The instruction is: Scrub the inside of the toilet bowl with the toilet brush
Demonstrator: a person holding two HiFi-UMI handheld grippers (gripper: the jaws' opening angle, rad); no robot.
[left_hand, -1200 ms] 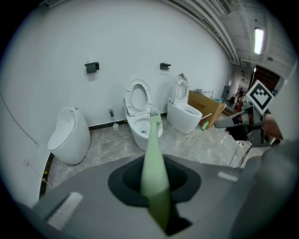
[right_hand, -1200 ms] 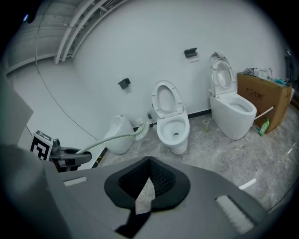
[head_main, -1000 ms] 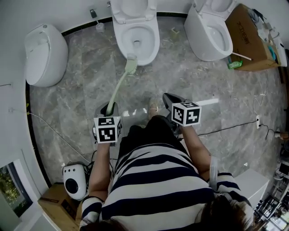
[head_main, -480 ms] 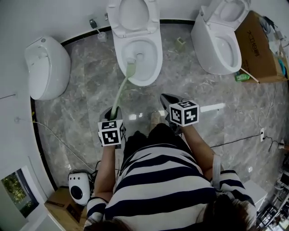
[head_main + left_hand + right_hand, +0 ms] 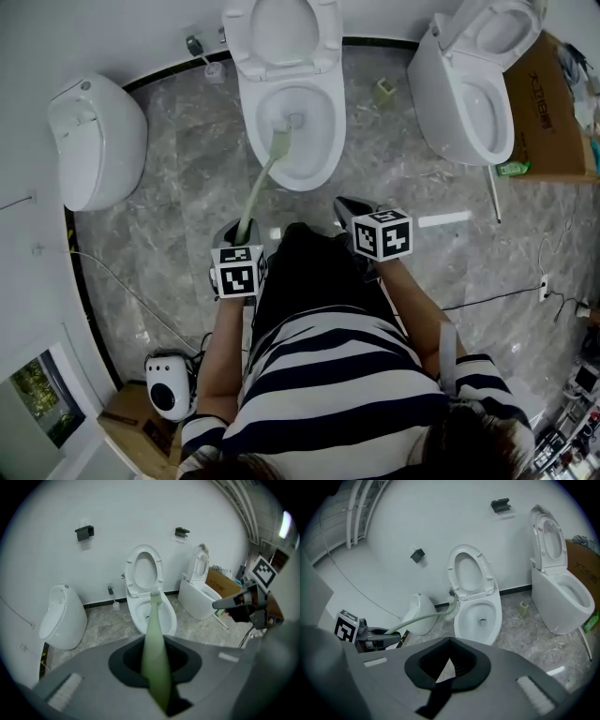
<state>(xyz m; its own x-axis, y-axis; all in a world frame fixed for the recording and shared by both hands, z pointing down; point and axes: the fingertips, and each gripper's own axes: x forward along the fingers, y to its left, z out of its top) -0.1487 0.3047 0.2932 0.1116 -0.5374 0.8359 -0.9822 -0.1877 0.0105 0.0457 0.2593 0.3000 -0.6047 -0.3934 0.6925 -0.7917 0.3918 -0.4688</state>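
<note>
Your left tool (image 5: 240, 228) pinches the brush (image 5: 265, 169) handle; its head lies ahead, inside the bowl (image 5: 336, 136); press the bristles to the wall and sweep round; your right tool (image 5: 349, 206) is pressed together, empty.

Two open toilets: the middle toilet (image 5: 291, 183) at 12 o'clock and the right toilet (image 5: 441, 94) at 2 o'clock. One closed fixture (image 5: 98, 127) at 10 o'clock. One brush (image 5: 265, 173). Two grippers, the left gripper (image 5: 239, 230) and the right gripper (image 5: 343, 202). One box (image 5: 548, 103) at 2 o'clock. Two wall brackets, the left bracket (image 5: 84, 532) and the right bracket (image 5: 182, 531). One round white gadget (image 5: 169, 389) at 7 o'clock.
</note>
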